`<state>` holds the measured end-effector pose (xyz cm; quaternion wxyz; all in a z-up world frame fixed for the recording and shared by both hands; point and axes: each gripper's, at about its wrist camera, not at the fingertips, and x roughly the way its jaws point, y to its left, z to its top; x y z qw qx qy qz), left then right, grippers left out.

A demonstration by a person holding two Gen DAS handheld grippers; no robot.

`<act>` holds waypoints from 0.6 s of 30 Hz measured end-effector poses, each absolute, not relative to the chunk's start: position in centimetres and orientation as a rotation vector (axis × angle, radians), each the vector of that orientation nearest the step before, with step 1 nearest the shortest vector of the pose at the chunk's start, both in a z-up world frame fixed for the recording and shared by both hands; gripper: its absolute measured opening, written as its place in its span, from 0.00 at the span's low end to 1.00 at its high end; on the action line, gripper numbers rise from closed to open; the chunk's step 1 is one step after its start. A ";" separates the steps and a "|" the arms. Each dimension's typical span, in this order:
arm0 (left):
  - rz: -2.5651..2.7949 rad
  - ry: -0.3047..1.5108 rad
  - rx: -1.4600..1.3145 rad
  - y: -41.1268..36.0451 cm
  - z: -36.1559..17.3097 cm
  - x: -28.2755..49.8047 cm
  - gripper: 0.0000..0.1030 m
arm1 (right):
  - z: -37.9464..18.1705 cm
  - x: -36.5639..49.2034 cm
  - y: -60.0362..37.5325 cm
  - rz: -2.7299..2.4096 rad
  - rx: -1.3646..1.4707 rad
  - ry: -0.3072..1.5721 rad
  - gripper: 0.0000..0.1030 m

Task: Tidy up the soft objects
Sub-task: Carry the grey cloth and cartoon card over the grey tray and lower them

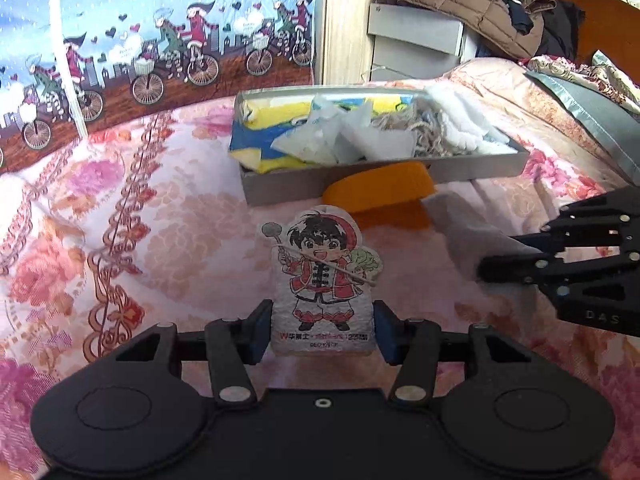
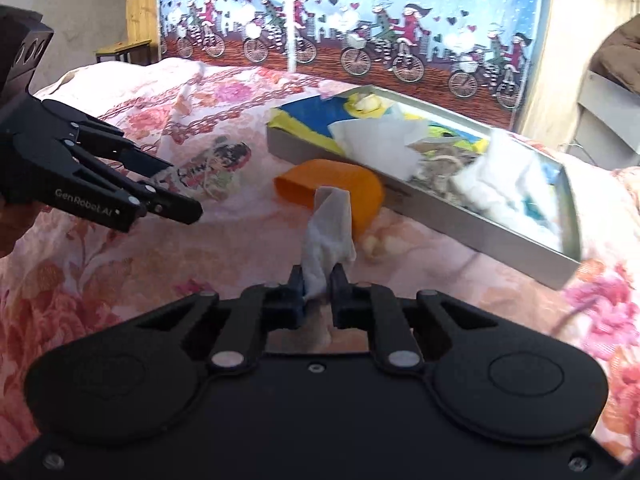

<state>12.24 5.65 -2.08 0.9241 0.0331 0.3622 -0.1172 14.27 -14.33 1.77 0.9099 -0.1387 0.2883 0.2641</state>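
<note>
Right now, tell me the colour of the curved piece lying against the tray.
Orange, clearest in the right wrist view.

Each of your two wrist cameras looks forward and down along its own fingers, close over the floral bedspread. Both share the shallow grey tray and bicycle-print curtain.

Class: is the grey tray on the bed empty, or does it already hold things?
It holds things. The tray contains a yellow-and-blue cloth, white tissue, twine and white fluffy fabric.
</note>
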 end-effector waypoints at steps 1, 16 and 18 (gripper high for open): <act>-0.244 0.735 0.071 5.5 -1.9 12.2 0.52 | 2.1 14.1 -14.8 0.536 -0.282 0.592 0.07; -0.298 0.645 0.085 -0.4 1.6 11.7 0.52 | 7.3 11.6 -22.0 0.401 -0.260 0.509 0.07; -0.300 0.641 0.081 -1.5 1.8 11.8 0.52 | 7.5 11.4 -22.8 0.389 -0.247 0.505 0.07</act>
